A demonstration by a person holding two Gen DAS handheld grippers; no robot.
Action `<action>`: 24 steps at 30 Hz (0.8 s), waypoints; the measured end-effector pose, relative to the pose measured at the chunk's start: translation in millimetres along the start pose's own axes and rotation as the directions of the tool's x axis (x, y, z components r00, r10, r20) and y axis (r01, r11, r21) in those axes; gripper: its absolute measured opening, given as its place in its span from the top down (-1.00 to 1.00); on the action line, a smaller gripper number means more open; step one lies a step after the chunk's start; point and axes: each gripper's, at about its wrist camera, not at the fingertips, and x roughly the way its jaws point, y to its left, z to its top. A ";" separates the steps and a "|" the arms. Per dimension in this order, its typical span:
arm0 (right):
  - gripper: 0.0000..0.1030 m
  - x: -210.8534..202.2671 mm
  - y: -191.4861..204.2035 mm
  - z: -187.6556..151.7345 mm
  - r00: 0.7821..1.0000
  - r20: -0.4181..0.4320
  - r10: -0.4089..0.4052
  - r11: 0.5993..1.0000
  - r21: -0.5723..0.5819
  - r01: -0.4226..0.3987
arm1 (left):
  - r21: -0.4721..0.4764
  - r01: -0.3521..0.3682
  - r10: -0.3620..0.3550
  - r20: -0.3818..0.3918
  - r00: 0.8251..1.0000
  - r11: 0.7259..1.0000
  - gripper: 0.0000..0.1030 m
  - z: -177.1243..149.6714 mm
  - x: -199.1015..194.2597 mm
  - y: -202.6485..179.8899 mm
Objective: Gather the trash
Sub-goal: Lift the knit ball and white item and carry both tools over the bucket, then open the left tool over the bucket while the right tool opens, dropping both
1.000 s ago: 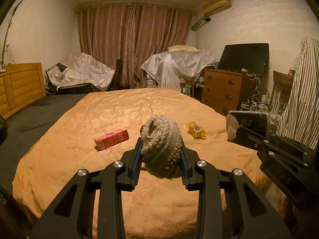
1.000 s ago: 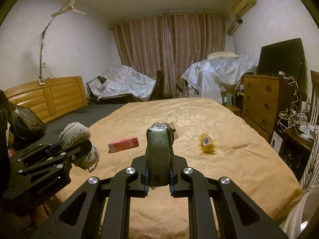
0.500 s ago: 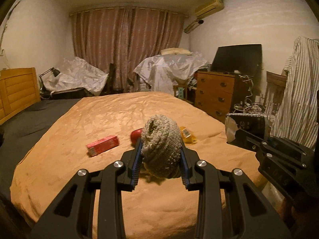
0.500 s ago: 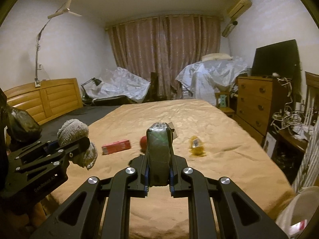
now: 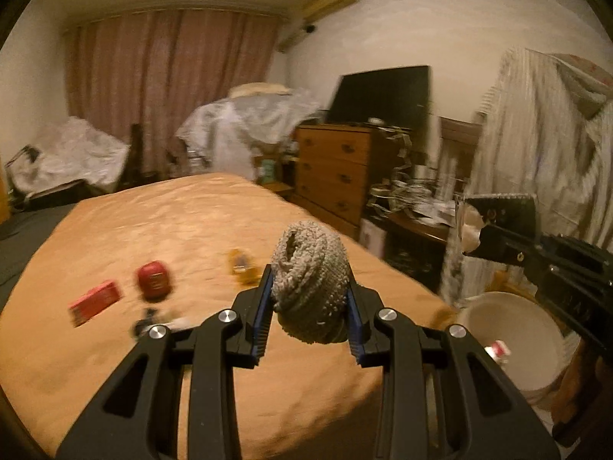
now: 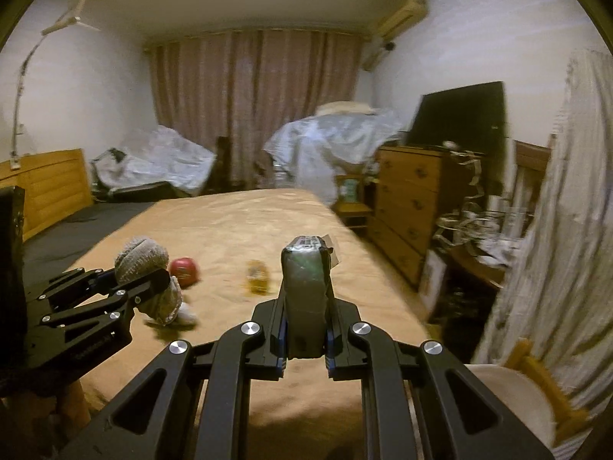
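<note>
My left gripper point(image 5: 309, 308) is shut on a grey knitted sock ball point(image 5: 311, 276) above the bed's foot corner; it also shows in the right wrist view point(image 6: 143, 264). My right gripper point(image 6: 305, 318) is shut on a dark green packet point(image 6: 306, 291), held upright; it shows in the left wrist view point(image 5: 494, 230) above a white bin point(image 5: 509, 345). On the orange bedspread point(image 5: 153, 237) lie a red box point(image 5: 95, 302), a red can point(image 5: 154, 280) and a yellow wrapper point(image 5: 241, 268).
A wooden dresser point(image 5: 337, 172) with a black TV point(image 5: 383, 92) stands right of the bed. A cluttered low table point(image 5: 417, 222) and hanging striped clothes point(image 5: 536, 145) are further right. The white bin holds a small red-and-white item point(image 5: 498, 350).
Both grippers have swung to the right with their loads. The bed items have slid left in view and the white bin has come into sight at lower right.
</note>
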 end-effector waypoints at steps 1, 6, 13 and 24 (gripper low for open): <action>0.70 -5.7 -16.2 -0.5 1.000 -0.009 -0.024 1.000 0.004 0.024 | 0.006 0.019 -0.019 -0.003 1.000 1.000 0.39 0.5 3.6 -9.6; 0.70 -24.4 -94.2 -7.5 0.990 -0.069 -0.125 0.991 0.035 0.128 | 0.043 0.138 -0.137 -0.025 0.990 0.989 0.39 5.5 24.4 -67.1; 0.70 -45.7 -193.8 -28.3 0.963 -0.168 -0.208 0.970 0.095 0.226 | 0.085 0.279 -0.272 -0.089 0.958 0.957 0.39 1.6 49.9 -138.7; 0.70 -9.2 -296.5 -75.4 0.864 -0.494 -0.095 0.962 0.179 0.208 | 0.072 0.438 -0.392 -0.334 0.857 0.896 0.38 -30.0 110.4 -199.8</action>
